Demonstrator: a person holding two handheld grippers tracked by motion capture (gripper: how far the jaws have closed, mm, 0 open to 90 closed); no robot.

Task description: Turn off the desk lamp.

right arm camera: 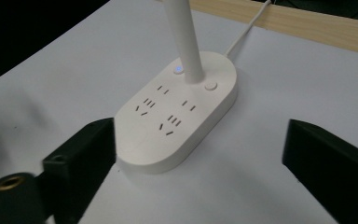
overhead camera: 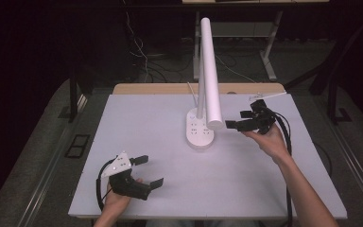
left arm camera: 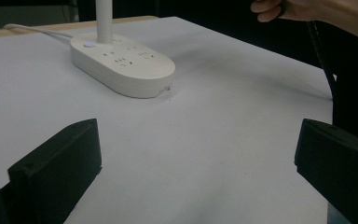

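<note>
A white desk lamp stands mid-table on an oval base (overhead camera: 199, 130) with several sockets in its top. Its long tube head (overhead camera: 210, 71) hangs over the base. My left gripper (overhead camera: 150, 171) rests low at the table's front left, open, with nothing between its jaws. In the left gripper view the left gripper (left arm camera: 198, 158) faces the base (left arm camera: 123, 65) from a distance. My right gripper (overhead camera: 236, 119) is held just right of the tube's near end, open and empty. In the right gripper view the right gripper (right arm camera: 200, 154) is close above the base (right arm camera: 177, 116), beside the stem (right arm camera: 184, 42).
A small blue light (right arm camera: 179, 70) glows beside the stem, and a round button (right arm camera: 210, 86) sits on its other side. A white cable (right arm camera: 247, 30) runs from the base over the wooden back edge (right arm camera: 307, 23). The white tabletop (overhead camera: 142, 118) is surrounded by dark floor.
</note>
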